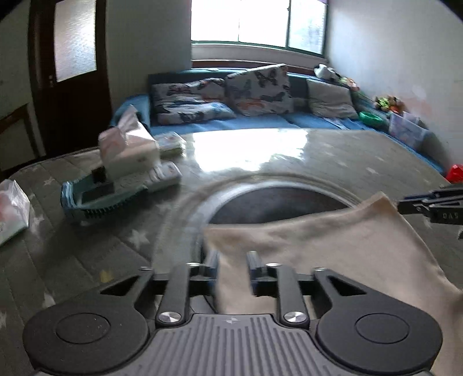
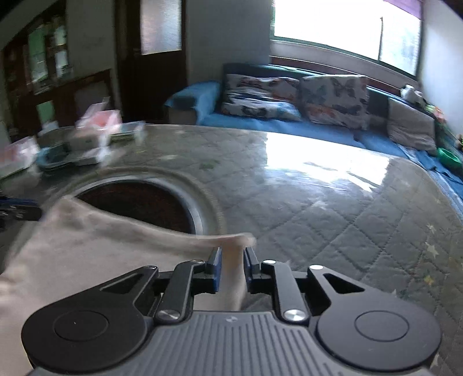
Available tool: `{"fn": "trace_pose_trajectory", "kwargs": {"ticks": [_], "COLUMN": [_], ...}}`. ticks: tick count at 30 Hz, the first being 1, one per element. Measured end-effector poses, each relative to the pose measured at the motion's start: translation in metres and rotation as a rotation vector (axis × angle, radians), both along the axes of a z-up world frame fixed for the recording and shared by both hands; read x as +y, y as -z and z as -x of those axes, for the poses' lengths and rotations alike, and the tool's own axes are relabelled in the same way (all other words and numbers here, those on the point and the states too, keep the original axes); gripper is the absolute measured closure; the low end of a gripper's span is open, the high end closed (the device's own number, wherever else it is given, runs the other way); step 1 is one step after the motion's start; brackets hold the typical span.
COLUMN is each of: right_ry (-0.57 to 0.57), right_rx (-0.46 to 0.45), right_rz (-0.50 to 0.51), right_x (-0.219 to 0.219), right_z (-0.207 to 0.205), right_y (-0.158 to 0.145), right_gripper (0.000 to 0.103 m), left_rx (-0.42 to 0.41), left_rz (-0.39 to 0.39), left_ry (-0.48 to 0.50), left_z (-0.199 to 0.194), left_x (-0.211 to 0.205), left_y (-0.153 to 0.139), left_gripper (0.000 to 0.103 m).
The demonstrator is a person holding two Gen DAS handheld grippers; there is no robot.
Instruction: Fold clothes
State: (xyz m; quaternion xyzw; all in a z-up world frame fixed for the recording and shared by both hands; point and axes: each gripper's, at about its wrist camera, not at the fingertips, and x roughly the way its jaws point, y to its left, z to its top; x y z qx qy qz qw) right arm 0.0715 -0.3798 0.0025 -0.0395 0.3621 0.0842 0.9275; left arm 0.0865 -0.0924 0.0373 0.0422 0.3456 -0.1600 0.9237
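A beige cloth (image 1: 332, 245) lies on the grey star-quilted table (image 1: 86, 254), at about five o'clock in the left wrist view, its far edge overlapping the near rim of a round dark opening (image 1: 275, 202) in the tabletop. In the right wrist view the same cloth spreads toward eight o'clock, with one corner drawn to a point at the middle.

The left gripper (image 1: 233, 260) has its jaws narrowly apart, and the cloth's edge runs between them; the blur hides whether the pads press on it. The right gripper (image 2: 233, 256) also stands at a narrow gap, with a gathered strip of cloth passing up between its fingers (image 2: 215, 261), seemingly touching both. Both grippers tilt downward toward the table. The right one's tip shows at three o'clock in the left view, just beside the cloth's far corner.

At ten o'clock in the left view a blue tray (image 1: 86, 202) holds a tissue box (image 1: 127, 147) and some flat dark things too blurred to name. A plastic bag (image 1: 11, 208) lies at nine o'clock. Beyond the table, at twelve o'clock, a blue sofa (image 1: 260, 121) carries butterfly-print cushions (image 1: 257, 89) under a bright window (image 1: 257, 20).
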Motion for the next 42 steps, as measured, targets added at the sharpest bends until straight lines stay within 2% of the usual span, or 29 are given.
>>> {"fn": "trace_pose_trajectory", "kwargs": {"ticks": [1,2,3,10,12,15,20,22,23,24,28,31,33,40,42], "right_ry": [-0.024,-0.049,-0.073,-0.207,-0.226,-0.227,-0.218,-0.216,-0.215,-0.216,-0.217,-0.228,-0.245,-0.35,-0.416], "right_rx": [0.003,0.007,0.011,0.047,0.056,0.054,0.05,0.05,0.05,0.049,0.046,0.04,0.035,0.012,-0.003], "right_rz": [-0.002,-0.005,-0.006,-0.022,-0.022,0.001,0.005,0.01,0.011,0.013,0.019,0.016,0.017,0.023,0.018], "right_x": [0.004,0.007,0.011,0.049,0.058,0.066,0.067,0.066,0.065,0.065,0.069,0.073,0.076,0.101,0.118], "right_z": [0.008,0.015,0.023,0.081,0.092,0.106,0.116,0.117,0.118,0.118,0.12,0.128,0.134,0.155,0.164], "right_y": [-0.002,-0.004,-0.005,0.006,0.01,0.017,0.017,0.016,0.016,0.016,0.016,0.013,0.011,0.0,-0.006], "right_gripper": [0.075,0.065,0.063,0.061,0.06,0.06,0.059,0.059,0.059,0.059,0.058,0.058,0.058,0.058,0.058], "left_rx": [0.001,-0.002,-0.008,-0.022,0.002,0.032,0.038,0.028,0.018,0.012,0.01,-0.027,-0.052,-0.116,-0.112], "left_rz": [0.001,-0.001,-0.005,0.089,0.138,0.141,0.162,0.161,0.152,0.142,0.131,0.107,0.083,-0.042,-0.04], "left_ry": [0.007,0.01,0.011,0.039,0.048,0.024,-0.019,-0.033,-0.041,-0.059,-0.133,-0.209,-0.285,-0.586,-0.642], "left_z": [0.009,0.019,0.029,0.089,0.092,0.087,0.087,0.091,0.094,0.096,0.103,0.114,0.124,0.156,0.163], "left_x": [-0.001,-0.001,-0.002,-0.001,-0.001,0.0,0.014,0.019,0.021,0.024,0.04,0.056,0.072,0.127,0.141], "left_y": [0.0,0.001,0.0,-0.001,0.003,0.012,0.017,0.014,0.012,0.011,0.008,0.003,0.001,0.0,0.003], "left_gripper": [0.067,0.059,0.056,0.055,0.055,0.055,0.057,0.056,0.051,0.047,0.045,0.039,0.033,0.025,0.024]}}
